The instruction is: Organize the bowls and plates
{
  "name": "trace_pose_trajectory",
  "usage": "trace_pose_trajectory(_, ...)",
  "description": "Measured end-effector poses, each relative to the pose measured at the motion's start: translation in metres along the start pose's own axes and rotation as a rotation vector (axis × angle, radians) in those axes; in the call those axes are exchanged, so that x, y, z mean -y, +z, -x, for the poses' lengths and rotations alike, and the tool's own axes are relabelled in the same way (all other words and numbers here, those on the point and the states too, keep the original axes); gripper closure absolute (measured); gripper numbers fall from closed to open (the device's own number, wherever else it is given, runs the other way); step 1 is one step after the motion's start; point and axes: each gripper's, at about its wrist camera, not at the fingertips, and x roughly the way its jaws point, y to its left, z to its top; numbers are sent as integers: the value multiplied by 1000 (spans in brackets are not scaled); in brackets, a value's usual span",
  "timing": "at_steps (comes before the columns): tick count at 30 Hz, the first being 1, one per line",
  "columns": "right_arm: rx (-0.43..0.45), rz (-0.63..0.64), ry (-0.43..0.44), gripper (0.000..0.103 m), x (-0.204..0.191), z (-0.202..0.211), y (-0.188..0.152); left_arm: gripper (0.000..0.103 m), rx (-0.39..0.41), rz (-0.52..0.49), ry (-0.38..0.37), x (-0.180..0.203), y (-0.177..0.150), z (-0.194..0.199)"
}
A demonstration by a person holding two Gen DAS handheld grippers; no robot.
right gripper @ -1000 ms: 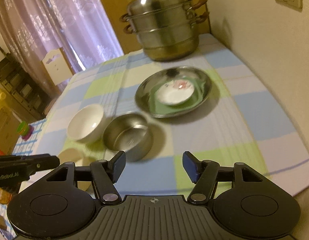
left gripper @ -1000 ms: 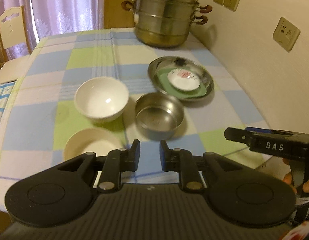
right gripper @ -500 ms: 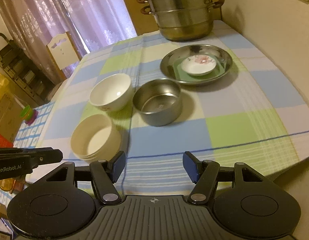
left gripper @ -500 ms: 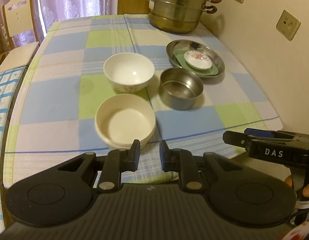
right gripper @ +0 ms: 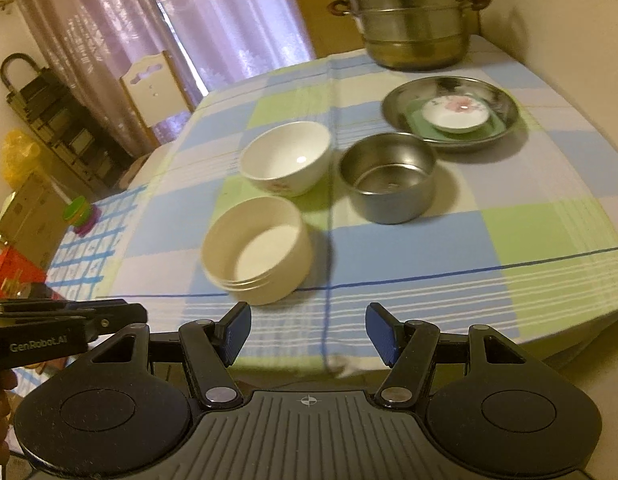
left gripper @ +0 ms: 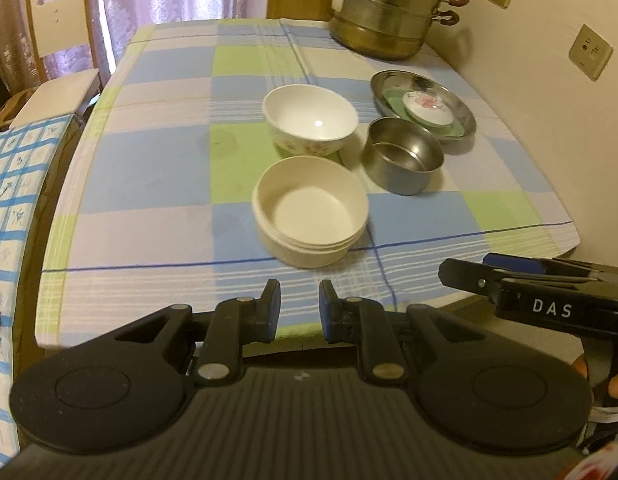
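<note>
Both grippers hang off the table's near edge, the left gripper (left gripper: pixel 297 306) nearly closed on nothing, the right gripper (right gripper: pixel 309 334) apart and empty, so bowl stacking seems unstarted: next, reach the cream bowl (left gripper: pixel 310 216) just before the steel bowl (left gripper: pixel 403 155).

Checked cloth tablecloth (left gripper: pixel 149 168), matt and woven; the steel bowl (left gripper: pixel 403 156) and steel plate (left gripper: pixel 461 104) look brushed with dull shine; the white bowl (left gripper: pixel 309 118) is glossy glazed (floral print); the cream bowl (left gripper: pixel 309 216) seems matt plastic
</note>
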Motion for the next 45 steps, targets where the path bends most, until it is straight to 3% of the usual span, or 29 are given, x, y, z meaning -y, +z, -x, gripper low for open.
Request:
trace_pose_trajectory(6,15,27,2,39,-15,-6,-4,85,4,25,14,-14,-9,-1)
trace_pose_trajectory(16,-53,20,12,39,-14,-32,7,85,-20,78,33,-27,-10,-15)
trace_pose_trajectory(32,-43,86,13,40,-6,-83,48,84,-12,169,25,-32,35,-66)
trace_pose_trajectory(45,-90,105,41,65,0,-119,56,81,-68,179,55,-33,55,-110)
